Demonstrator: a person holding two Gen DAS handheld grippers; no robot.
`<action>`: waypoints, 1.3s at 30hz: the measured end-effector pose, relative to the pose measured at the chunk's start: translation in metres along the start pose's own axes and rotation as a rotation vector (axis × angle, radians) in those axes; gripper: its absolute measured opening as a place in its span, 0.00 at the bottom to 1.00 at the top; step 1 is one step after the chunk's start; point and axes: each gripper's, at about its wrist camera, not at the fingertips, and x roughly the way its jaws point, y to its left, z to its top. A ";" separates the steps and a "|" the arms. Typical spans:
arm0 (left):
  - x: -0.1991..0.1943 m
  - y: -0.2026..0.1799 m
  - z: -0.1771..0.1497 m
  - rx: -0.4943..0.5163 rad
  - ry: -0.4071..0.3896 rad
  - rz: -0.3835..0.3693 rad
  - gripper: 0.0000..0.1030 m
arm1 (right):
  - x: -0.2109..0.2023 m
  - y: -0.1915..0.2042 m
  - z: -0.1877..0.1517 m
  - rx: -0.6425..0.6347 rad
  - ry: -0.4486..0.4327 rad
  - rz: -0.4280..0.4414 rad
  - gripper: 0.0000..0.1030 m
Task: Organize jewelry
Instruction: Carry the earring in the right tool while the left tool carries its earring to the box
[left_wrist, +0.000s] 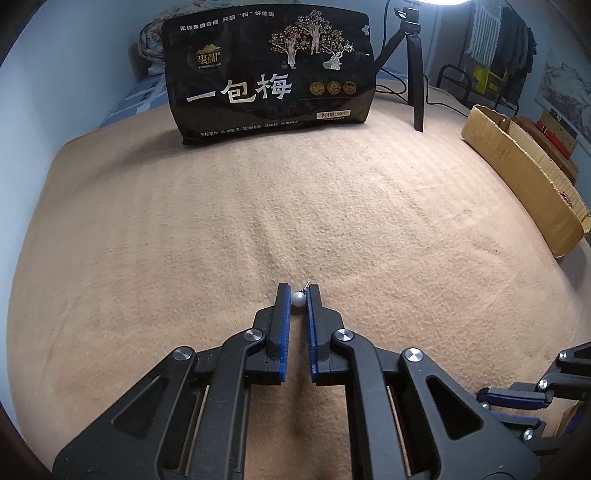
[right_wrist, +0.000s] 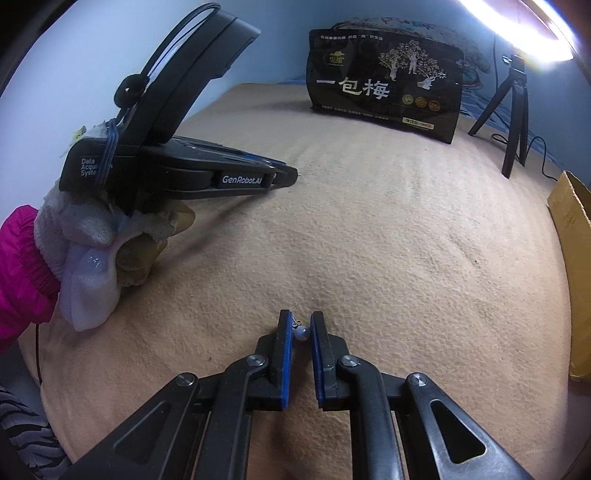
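A white pearl earring (left_wrist: 298, 299) with a thin metal post sits pinched between the blue pads of my left gripper (left_wrist: 297, 295), just above the tan blanket (left_wrist: 258, 206). A second pearl earring (right_wrist: 301, 334), greyish in shadow, is clamped between the pads of my right gripper (right_wrist: 301, 325), its small hook pointing up and left. In the right wrist view the left gripper (right_wrist: 291, 176) appears from the side at upper left, held by a hand in a white glove (right_wrist: 85, 229) with a pink sleeve. The right gripper's fingers (left_wrist: 517, 395) show at the lower right of the left wrist view.
A black snack bag (left_wrist: 269, 70) with white lettering stands at the far side of the blanket. A small black tripod (left_wrist: 413, 62) stands to its right. An open cardboard box (left_wrist: 524, 166) lies along the right edge. A pale blue wall runs along the left.
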 end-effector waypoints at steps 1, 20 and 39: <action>-0.001 -0.001 0.000 0.002 -0.001 0.003 0.06 | -0.001 -0.001 0.000 0.003 -0.002 -0.002 0.07; -0.064 -0.024 0.013 0.015 -0.084 0.040 0.06 | -0.046 -0.021 0.005 0.050 -0.070 -0.039 0.07; -0.153 -0.080 0.035 0.064 -0.216 0.028 0.06 | -0.124 -0.046 0.008 0.081 -0.176 -0.077 0.07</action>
